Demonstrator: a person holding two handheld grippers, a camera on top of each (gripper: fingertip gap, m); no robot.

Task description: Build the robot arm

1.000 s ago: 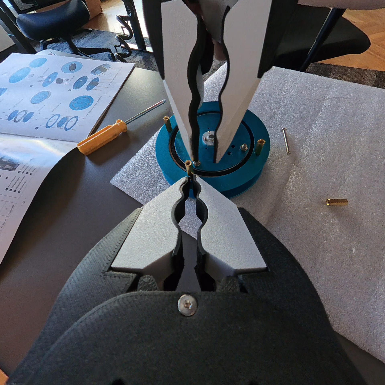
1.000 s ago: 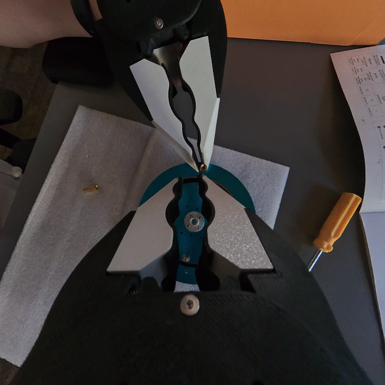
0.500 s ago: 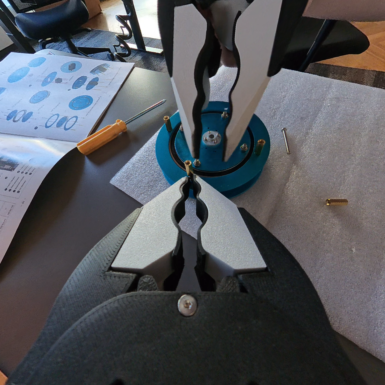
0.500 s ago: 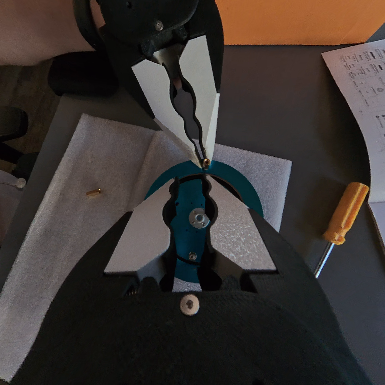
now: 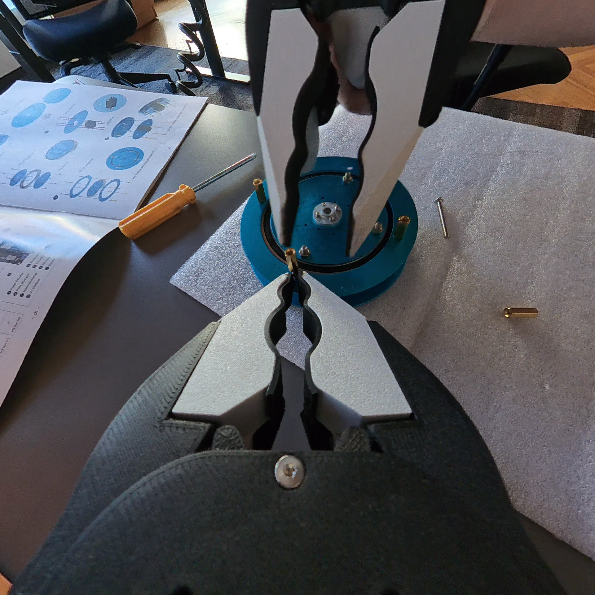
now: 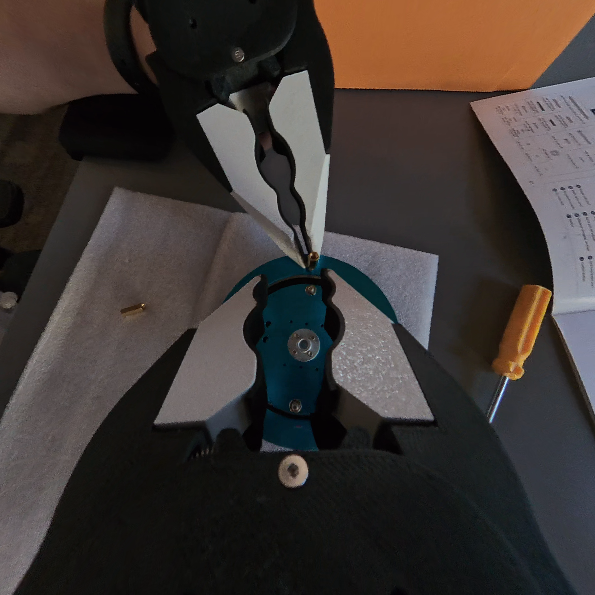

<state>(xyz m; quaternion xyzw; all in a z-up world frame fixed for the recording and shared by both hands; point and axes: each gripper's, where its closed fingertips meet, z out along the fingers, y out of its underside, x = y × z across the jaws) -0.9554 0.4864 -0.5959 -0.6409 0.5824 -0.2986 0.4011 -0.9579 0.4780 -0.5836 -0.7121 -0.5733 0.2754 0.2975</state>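
Observation:
A blue wheel point(image 5: 360, 291) lies flat on a white foam sheet point(image 5: 483, 193), with a silver hub point(image 5: 327, 212) at its centre. My left gripper point(image 5: 294, 277) is shut on a brass standoff point(image 5: 291, 259) that stands upright on the wheel's near rim. Two more standoffs point(image 5: 259, 190) point(image 5: 402, 227) stand on the rim. My right gripper point(image 5: 318, 246) hangs open and empty over the wheel, fingertips close above its inner disc. In the right wrist view the open right gripper point(image 6: 294, 277) frames the hub point(image 6: 302, 344), with the left gripper point(image 6: 307, 262) and its standoff point(image 6: 313, 258) beyond.
A loose brass standoff point(image 5: 520, 312) and a long screw point(image 5: 441, 217) lie on the foam right of the wheel. An orange-handled screwdriver point(image 5: 157, 211) lies on the dark table beside a printed instruction sheet point(image 5: 80, 145). Office chairs point(image 5: 80, 32) stand behind the table. My left and right fingertips are right by each other. It is some 4 cm from my right tips to the silver hub point(image 5: 327, 212). Look for it in the right wrist view point(image 6: 302, 343) too.
My right gripper has opened wider and lifted a little away from the wheel. My left gripper has stayed shut on the standoff in the same place.

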